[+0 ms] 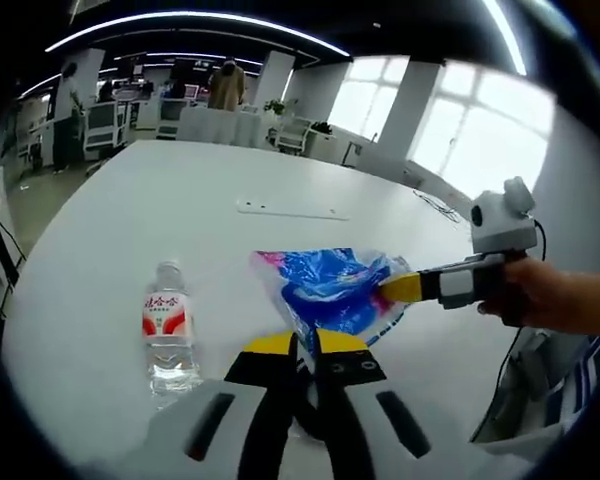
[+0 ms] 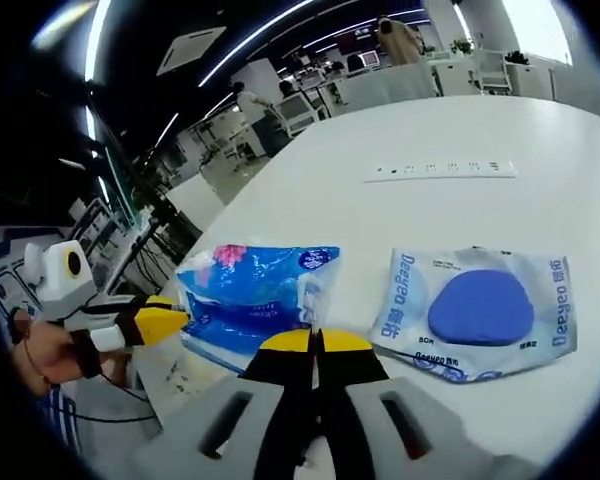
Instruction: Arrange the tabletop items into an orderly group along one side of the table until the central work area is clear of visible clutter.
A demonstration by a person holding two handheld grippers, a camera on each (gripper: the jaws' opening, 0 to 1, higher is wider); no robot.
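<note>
Table [image 1: 130,200]: smooth matt white; bottle [image 1: 170,330] left of left gripper [image 1: 317,342]: clear glossy plastic; blue bag [image 1: 330,285]: apparently crinkled glossy film.

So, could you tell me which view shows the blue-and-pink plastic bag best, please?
The right gripper view: there the blue-and-pink plastic bag lies broadside, both grippers at its edges. In the left gripper view the bag is foreshortened, its near corner behind the yellow jaw tips of the left gripper.

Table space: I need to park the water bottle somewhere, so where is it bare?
Bare table stretches beyond the water bottle up to the power strip. It is crowded near both grippers, around the blue tissue pack and the blue-pad packet.
</note>
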